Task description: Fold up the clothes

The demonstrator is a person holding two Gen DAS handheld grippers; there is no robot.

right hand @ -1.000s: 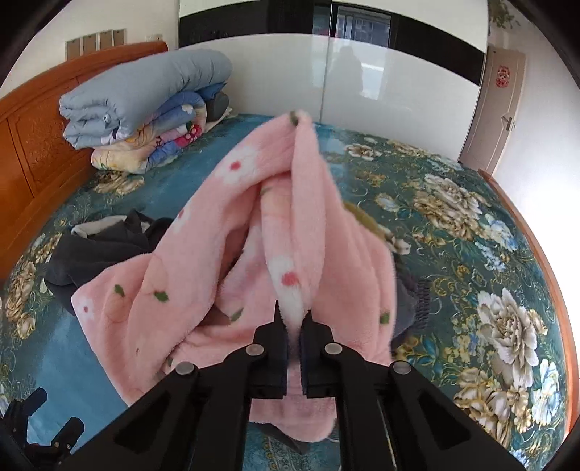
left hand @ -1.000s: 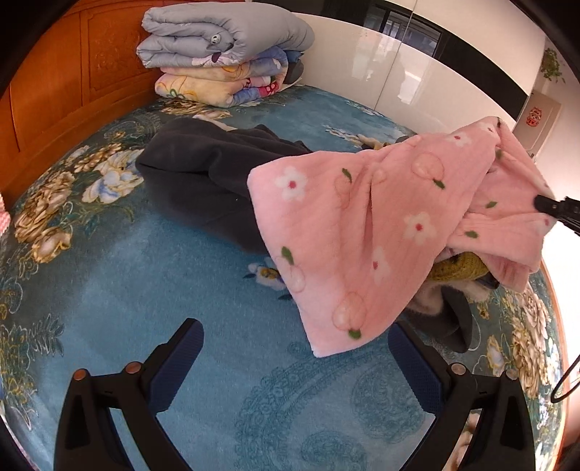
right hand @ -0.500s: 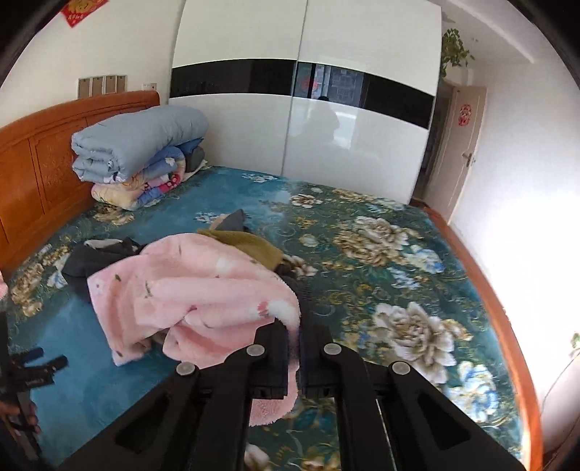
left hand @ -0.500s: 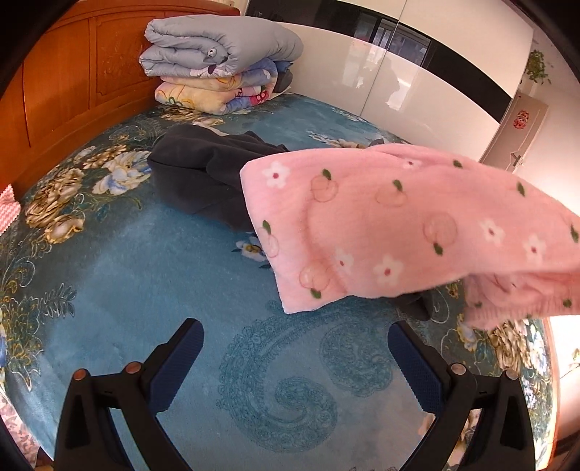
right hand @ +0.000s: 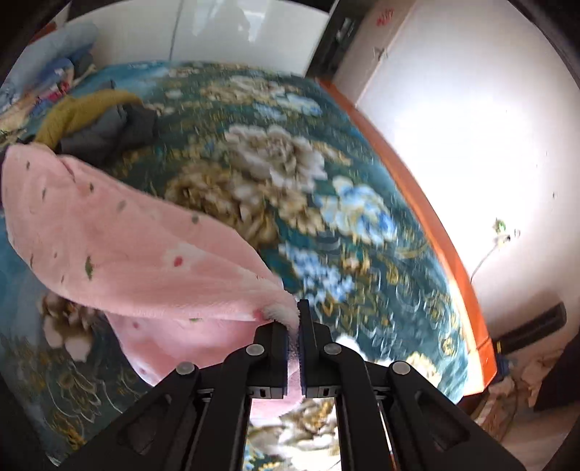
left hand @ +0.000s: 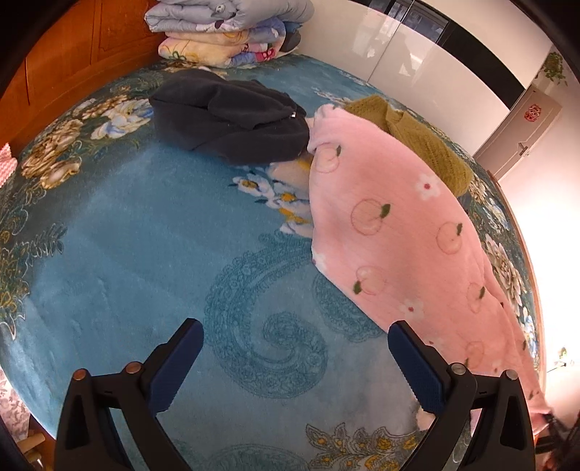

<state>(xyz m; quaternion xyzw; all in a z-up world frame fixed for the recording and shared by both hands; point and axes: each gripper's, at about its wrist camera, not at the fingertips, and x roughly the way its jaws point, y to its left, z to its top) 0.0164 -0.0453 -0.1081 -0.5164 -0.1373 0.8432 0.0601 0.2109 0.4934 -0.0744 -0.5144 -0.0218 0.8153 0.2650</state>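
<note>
Right gripper (right hand: 293,326) clenched on thin edge of pink fleece garment (right hand: 119,246), which trails left of it; left gripper (left hand: 295,366) released, empty. Risk: hem slipping out under drag

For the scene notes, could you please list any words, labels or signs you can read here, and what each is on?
No text can be read.
Red ornament on the white door: may bear a character, too small to read.
The same ornament in the right wrist view: blurred, unreadable.
</note>
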